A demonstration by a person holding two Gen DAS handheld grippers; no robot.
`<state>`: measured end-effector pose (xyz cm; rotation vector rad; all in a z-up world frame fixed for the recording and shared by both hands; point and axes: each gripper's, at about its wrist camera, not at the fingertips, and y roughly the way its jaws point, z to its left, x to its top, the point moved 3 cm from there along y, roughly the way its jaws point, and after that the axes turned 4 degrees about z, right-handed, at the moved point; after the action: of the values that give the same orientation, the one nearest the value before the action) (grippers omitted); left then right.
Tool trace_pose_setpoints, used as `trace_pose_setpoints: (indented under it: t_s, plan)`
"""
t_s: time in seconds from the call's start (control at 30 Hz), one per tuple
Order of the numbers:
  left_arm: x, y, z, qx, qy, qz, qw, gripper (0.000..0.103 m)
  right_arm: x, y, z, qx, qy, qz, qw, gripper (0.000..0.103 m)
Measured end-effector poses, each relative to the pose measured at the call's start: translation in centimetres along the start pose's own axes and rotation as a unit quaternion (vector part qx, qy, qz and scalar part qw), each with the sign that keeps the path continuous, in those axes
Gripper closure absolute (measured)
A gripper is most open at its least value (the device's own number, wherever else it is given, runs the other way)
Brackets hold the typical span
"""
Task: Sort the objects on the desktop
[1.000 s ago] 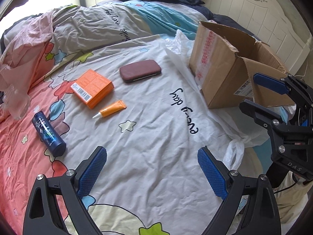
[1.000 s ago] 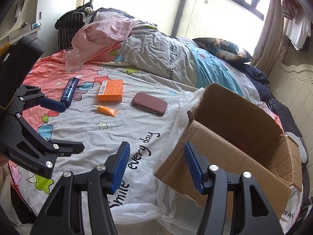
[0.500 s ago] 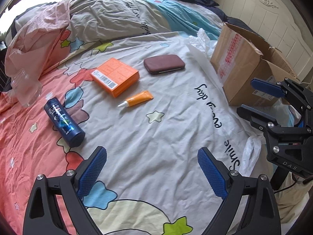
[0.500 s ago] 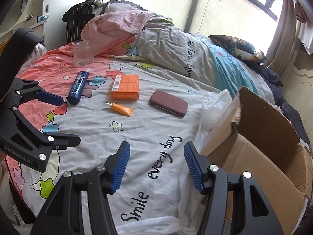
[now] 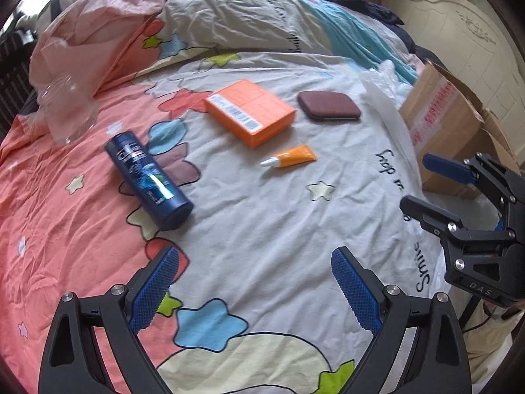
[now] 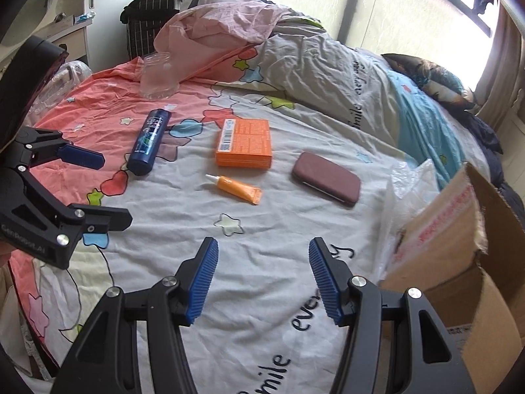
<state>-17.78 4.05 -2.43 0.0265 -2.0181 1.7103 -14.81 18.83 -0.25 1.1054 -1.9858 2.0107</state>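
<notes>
Hovering with jaws apart and empty, left gripper (image 5: 254,282) and right gripper (image 6: 262,277) face a "Smile every day" quilt (image 6: 295,252)

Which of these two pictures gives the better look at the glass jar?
The right wrist view: the clear glass jar stands whole and sharp near the pink cloth. In the left wrist view the jar sits blurred and stretched at the picture's left edge.

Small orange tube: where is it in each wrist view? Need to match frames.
Left wrist: orange tube sits centre-right, below the orange box, white cap pointing left.
Right wrist: orange tube sits centre, below the orange box, white cap pointing upper left.
Shared landmark: the orange box, lying next to the tube in both views.
</notes>
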Motion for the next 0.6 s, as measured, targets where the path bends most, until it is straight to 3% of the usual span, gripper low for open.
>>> trace_pose_setpoints:
  t_s: [0.2,0.6]
  plan:
    - [0.0,0.7,3.3,-0.016,-0.056,0.014,0.9982,0.007,1.0,1.9,0.8,0.039,0.014,0.017,0.999,0.049]
    - [0.8,1.9,6.4,0.004,-0.086,0.022,0.9961,0.007,3.7,4.6,2.2,0.036,-0.010,0.036,0.999,0.049]
